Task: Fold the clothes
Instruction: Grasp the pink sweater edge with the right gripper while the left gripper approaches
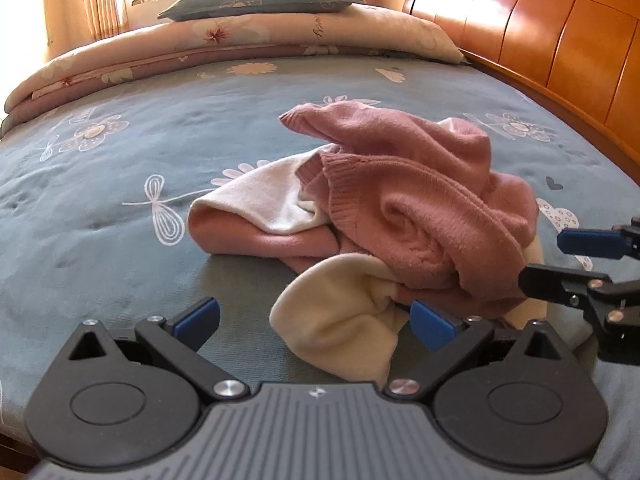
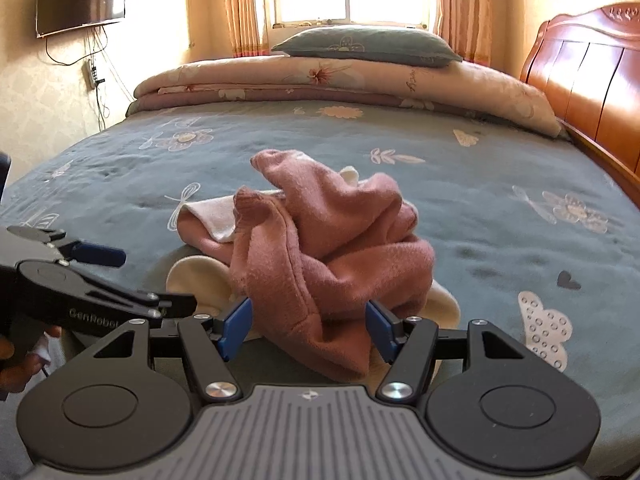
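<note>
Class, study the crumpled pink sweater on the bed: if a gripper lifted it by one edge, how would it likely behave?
The pink sweater would probably sag and unfurl, since it lies in soft, loose folds. Its fuzzy knit likely grips well between the right gripper pads. The cream parts tucked into it would probably trail along.

Bare blue bedspread [image 1: 100,184] lies open on every side of the crumpled pink sweater [image 1: 408,200], while the folded quilt [image 2: 340,76] bounds the far edge and the wooden headboard [image 1: 540,28] walls 1 side.
</note>
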`<state>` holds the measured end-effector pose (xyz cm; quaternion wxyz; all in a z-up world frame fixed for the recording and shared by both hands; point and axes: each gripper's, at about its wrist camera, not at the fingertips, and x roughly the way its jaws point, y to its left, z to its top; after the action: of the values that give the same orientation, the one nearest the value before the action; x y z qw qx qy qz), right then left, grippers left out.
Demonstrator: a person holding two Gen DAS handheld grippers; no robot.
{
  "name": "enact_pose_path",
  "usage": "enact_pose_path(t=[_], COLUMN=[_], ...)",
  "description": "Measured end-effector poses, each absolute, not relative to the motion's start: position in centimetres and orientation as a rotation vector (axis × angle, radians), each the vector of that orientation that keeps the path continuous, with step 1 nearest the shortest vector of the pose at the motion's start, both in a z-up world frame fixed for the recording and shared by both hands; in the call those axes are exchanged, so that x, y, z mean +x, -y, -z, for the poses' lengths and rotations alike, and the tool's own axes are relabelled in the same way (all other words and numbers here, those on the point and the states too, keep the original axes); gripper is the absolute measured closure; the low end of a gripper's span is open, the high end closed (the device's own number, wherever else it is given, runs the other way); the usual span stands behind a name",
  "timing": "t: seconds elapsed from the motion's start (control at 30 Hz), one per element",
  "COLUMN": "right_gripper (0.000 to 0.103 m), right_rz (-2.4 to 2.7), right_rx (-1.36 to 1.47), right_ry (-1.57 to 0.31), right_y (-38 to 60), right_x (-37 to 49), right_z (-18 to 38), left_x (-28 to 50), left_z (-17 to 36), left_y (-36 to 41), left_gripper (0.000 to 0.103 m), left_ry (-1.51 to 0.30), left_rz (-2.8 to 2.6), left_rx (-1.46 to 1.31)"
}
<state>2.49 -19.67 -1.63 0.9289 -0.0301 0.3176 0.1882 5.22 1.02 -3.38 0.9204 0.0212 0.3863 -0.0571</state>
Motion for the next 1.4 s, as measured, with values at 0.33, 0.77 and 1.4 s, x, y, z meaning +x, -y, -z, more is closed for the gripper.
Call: enact_pose_path(t=[0.33,0.77,1.4], right_gripper=[0.044,0.05,0.056], right_rz=[-0.367,-0.454,-0.653], right_rx=[-0.034,-0.067,-0.189], right_ry=[-0.624,-0.594,-0.735], right_y=[21.5,20.4,14.5], right_x=[3.1,5.3,8.9], right_z=[2.0,0.2,0.9], left_x=[6.6,6.5,5.3], left_z=[3.6,3.1,2.8], left_y=[0.6,-2.0,-5.4], left_gripper=[0.005,0.025,0.024], left_ry=[-0.804,-0.782,-0.74], left_rz=[0.096,0.081,0.124], left_rx=[0.11,0.017,-0.062])
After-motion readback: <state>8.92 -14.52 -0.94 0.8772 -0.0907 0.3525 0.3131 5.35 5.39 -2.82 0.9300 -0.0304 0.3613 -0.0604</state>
